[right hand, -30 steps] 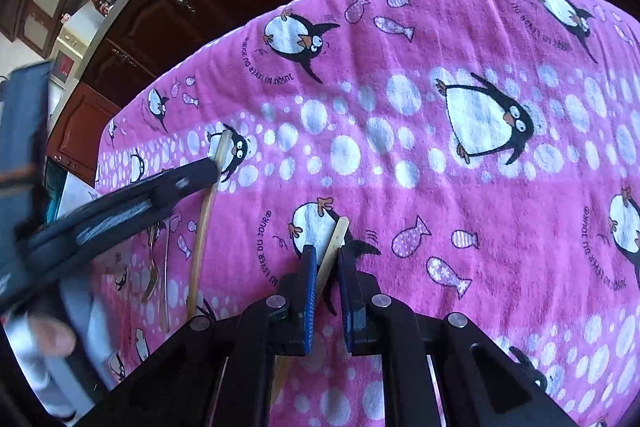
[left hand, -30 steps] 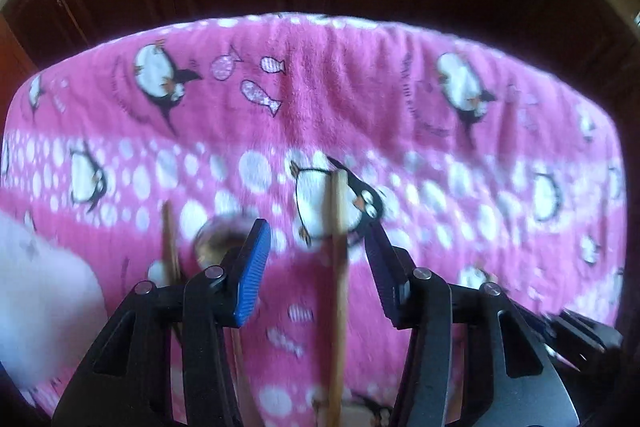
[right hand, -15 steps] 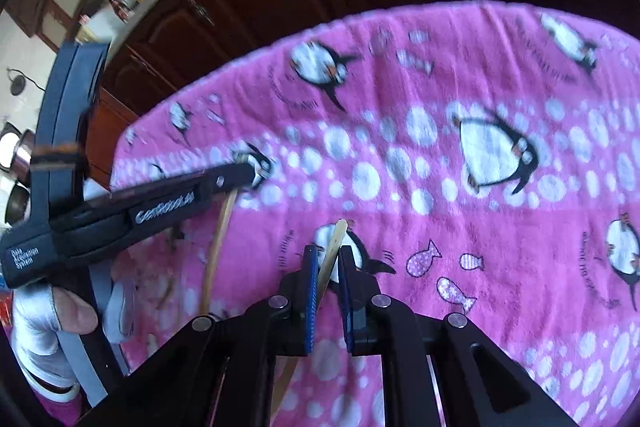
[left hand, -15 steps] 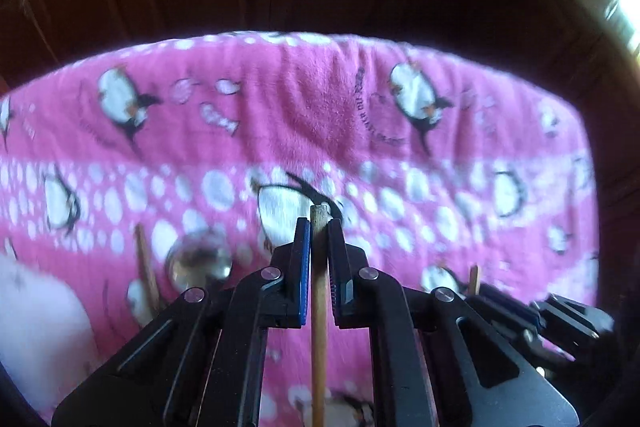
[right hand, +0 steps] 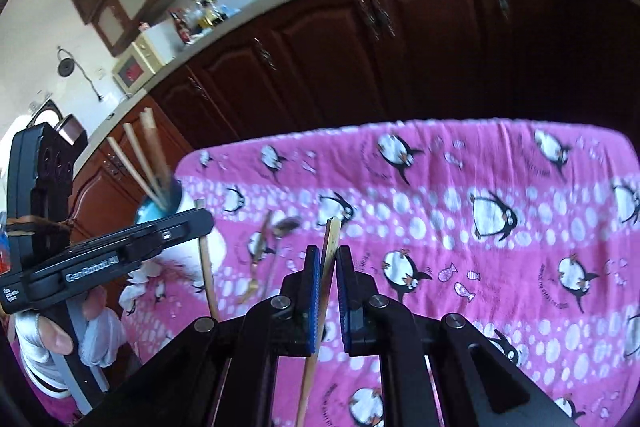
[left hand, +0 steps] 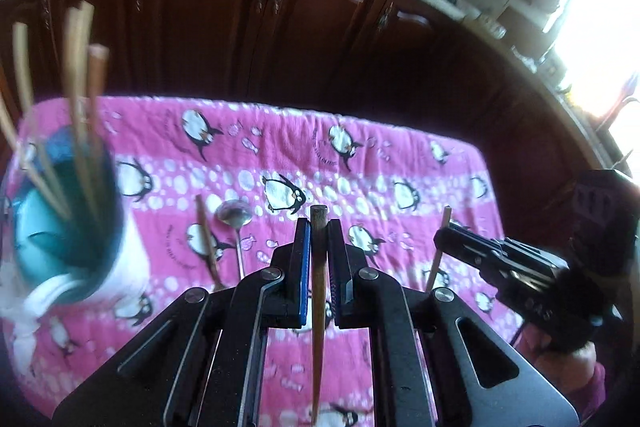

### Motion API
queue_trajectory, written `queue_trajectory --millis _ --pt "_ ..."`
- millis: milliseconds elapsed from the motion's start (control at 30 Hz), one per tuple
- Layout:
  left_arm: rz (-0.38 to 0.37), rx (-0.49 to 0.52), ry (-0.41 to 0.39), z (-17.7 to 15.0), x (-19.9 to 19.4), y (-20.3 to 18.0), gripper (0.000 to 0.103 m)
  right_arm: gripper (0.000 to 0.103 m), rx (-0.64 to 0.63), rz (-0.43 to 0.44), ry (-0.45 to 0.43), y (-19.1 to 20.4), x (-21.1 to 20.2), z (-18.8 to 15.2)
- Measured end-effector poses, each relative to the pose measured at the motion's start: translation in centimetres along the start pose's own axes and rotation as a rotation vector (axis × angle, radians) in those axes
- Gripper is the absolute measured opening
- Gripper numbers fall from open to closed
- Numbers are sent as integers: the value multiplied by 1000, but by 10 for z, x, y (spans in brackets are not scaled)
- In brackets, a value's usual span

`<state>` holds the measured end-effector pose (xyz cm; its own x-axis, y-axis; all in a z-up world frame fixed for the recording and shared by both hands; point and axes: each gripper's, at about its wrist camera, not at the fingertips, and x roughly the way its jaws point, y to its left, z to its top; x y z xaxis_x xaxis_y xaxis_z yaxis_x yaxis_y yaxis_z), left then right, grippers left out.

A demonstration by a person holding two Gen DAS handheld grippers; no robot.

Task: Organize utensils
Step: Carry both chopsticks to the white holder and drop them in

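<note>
The dark chopstick [left hand: 319, 267] is a slender brown wooden stick with a blunt, squared top end. It stands between the blue pads of the left gripper [left hand: 319, 227], which is clamped on it; its top end shows just above the fingertips and the shaft runs down between the jaws, clear of the pink blanket [left hand: 400, 155].

The pale chopstick [right hand: 330, 255] is lighter, tan wood. The right gripper [right hand: 329, 253] is closed on it, with the tip tilted slightly right above the pads.

A blue-lined cup [left hand: 60, 219] at the left edge of the blanket holds several more chopsticks [left hand: 78, 75] upright. A metal spoon [left hand: 236, 223] and one loose chopstick [left hand: 206, 239] lie on the blanket beside the cup.
</note>
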<state>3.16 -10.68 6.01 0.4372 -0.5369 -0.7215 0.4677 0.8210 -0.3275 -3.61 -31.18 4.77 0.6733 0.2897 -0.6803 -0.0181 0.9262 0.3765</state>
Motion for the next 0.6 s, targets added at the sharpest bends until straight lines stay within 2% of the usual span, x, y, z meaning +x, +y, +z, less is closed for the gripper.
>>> queue_trajectory --millis 333,600 --pt "-30 -15 -134 2 -101 17 7 6 -111 25 -72 61 -40 2" --pt "-2 -36 -254 27 -162 37 7 5 -191 55 -141 101 -58 35"
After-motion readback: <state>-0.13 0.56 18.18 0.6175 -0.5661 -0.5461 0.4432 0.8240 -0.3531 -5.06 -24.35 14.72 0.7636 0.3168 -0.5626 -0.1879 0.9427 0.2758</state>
